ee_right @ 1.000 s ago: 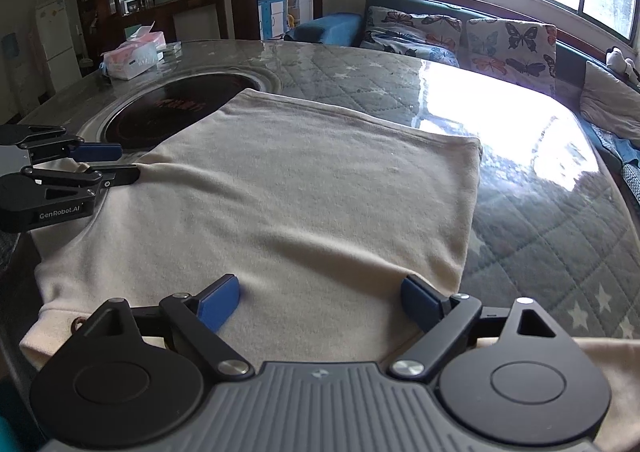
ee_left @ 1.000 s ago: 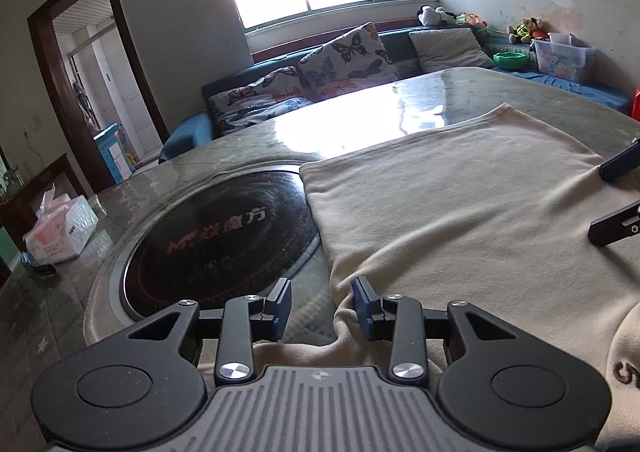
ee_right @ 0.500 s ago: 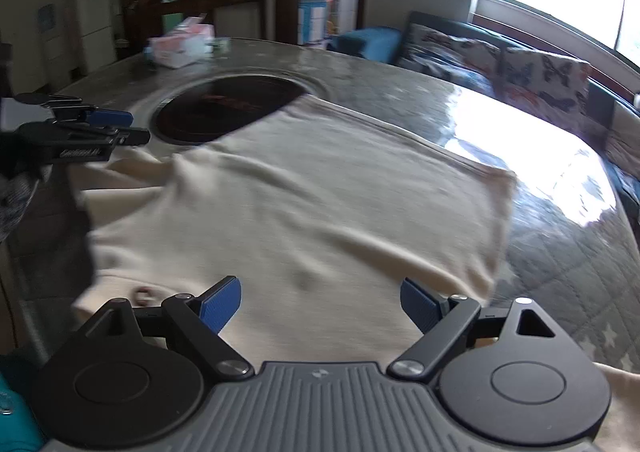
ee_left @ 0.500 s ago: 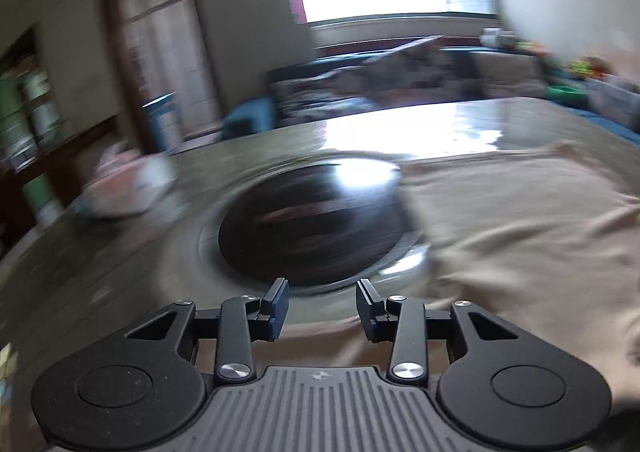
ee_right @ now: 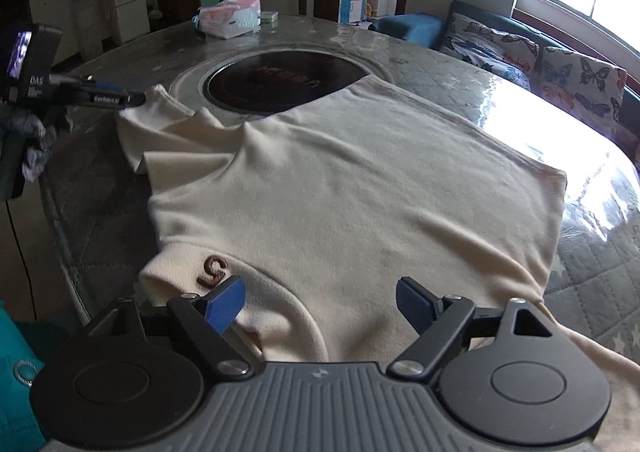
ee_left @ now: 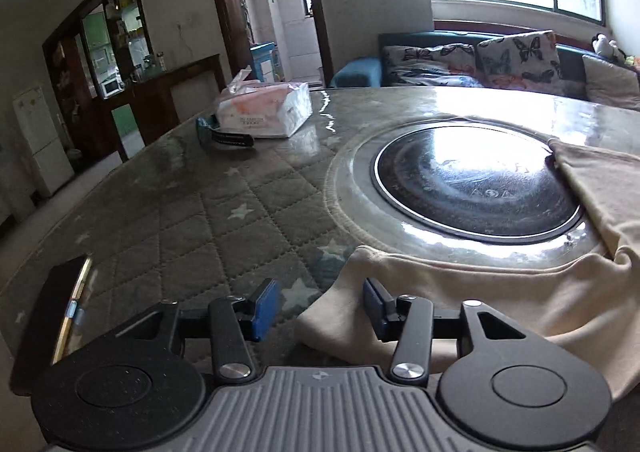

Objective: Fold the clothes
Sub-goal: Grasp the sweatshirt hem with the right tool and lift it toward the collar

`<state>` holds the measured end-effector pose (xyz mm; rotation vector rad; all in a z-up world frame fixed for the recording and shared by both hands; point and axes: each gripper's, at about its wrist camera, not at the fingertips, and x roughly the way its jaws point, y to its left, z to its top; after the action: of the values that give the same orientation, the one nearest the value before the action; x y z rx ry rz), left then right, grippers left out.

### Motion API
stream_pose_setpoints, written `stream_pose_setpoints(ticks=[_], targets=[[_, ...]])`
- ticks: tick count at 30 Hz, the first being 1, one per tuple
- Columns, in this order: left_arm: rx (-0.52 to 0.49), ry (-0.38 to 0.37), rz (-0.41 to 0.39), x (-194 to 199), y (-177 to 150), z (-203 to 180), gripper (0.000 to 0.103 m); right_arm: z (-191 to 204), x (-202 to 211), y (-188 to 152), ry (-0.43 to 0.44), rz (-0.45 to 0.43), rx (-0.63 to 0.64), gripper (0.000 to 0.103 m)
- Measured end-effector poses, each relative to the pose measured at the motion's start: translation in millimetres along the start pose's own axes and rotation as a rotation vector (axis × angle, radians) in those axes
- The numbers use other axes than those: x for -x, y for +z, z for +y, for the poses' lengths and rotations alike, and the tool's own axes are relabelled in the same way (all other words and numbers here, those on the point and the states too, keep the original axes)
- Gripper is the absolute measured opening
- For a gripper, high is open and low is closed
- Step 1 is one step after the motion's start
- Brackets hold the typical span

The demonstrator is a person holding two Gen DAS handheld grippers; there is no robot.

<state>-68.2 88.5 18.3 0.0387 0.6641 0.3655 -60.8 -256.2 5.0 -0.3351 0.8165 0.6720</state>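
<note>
My left gripper (ee_left: 320,306) hangs low over the near left part of the table, its blue-padded fingers (ee_left: 264,308) parted with a moderate gap and nothing held between them. The cuff end of the cream sweater's sleeve (ee_left: 460,292) lies just beneath and to the right of that gap, under the right finger; I cannot tell whether the pad touches the cloth. My right gripper (ee_right: 320,306) is spread wide and empty, hovering above the near edge of the sweater (ee_right: 360,188), close to its collar, where a brown letter S (ee_right: 213,270) sits just beyond the left finger.

The sweater lies spread flat across the middle of the table, its body running from me toward the far right, its far left corner overlapping the rim of the round black cooktop (ee_right: 280,80) set into the table. The left sleeve stretches out to the left, rumpled, with its end beside my left gripper in the right wrist view.

The table (ee_left: 200,220) wears a grey quilted star-patterned cover under a glossy sheet. At its far left side stands a pack of tissues (ee_left: 264,112). A sofa with butterfly cushions (ee_right: 540,64) lines the far right wall beneath a bright window.
</note>
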Motion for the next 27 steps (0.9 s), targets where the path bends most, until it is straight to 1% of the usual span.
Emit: stream_pose_setpoints(ticks=[1, 2, 3, 4, 5, 7, 8, 11, 16, 17, 18, 20, 23, 24, 27], targets=[[0.000, -0.022, -0.001, -0.8, 0.7, -0.8, 0.026, 0.3, -0.2, 1.0, 0.003, -0.007, -0.008, 0.085], [-0.002, -0.033, -0.003, -0.5, 0.4, -1.6, 0.017, 0.8, -1.0, 1.7, 0.011, -0.008, -0.014, 0.085], [-0.005, -0.044, -0.005, -0.2, 0.1, -2.5, 0.011, 1.8, -2.8, 1.5, 0.018, -0.003, -0.015, 0.084], [-0.009, -0.042, -0.009, 0.1, 0.2, -3.2, 0.009, 2.8, -4.6, 1.3, 0.024, 0.003, -0.016, 0.084], [-0.015, -0.022, -0.018, 0.2, 0.7, -3.9, 0.005, 3.8, -4.8, 0.3, 0.026, 0.008, -0.012, 0.083], [-0.021, 0.018, -0.033, 0.4, 2.0, -3.9, 0.005, 5.8, -4.9, -1.8, 0.030, 0.018, -0.005, 0.083], [-0.007, 0.038, -0.036, -0.1, 3.3, -0.3, 0.005, 5.9, -3.6, -2.1, 0.034, 0.023, -0.006, 0.083], [0.033, 0.064, -0.019, -4.1, 5.3, 10.5, 0.005, 5.5, -0.1, -5.6, 0.046, 0.037, 0.010, 0.083], [0.079, 0.056, 0.003, -0.6, 6.9, 18.5, 0.015, 2.9, 3.8, 1.6, 0.044, 0.030, 0.025, 0.083], [0.086, 0.057, 0.002, 1.8, 7.1, 19.4, 0.022, 3.1, 6.0, 6.2, 0.050, 0.015, 0.030, 0.082], [0.093, 0.059, 0.001, 4.2, 7.4, 20.4, 0.032, 4.4, 6.7, 10.1, 0.057, 0.004, 0.034, 0.081], [0.109, 0.062, 0.001, 9.0, 7.8, 22.6, 0.042, 9.6, 6.1, 17.4, 0.073, -0.011, 0.051, 0.076], [0.149, 0.051, 0.023, 15.5, 7.2, 26.0, 0.046, 22.5, 0.0, 30.2, 0.116, -0.020, 0.091, 0.067], [0.163, 0.045, 0.031, 17.7, 6.9, 27.0, 0.051, 27.2, -2.7, 32.8, 0.128, -0.020, 0.105, 0.065], [0.195, 0.030, 0.052, 22.4, 4.7, 28.4, 0.053, 44.0, -12.2, 40.8, 0.178, -0.016, 0.155, 0.061]])
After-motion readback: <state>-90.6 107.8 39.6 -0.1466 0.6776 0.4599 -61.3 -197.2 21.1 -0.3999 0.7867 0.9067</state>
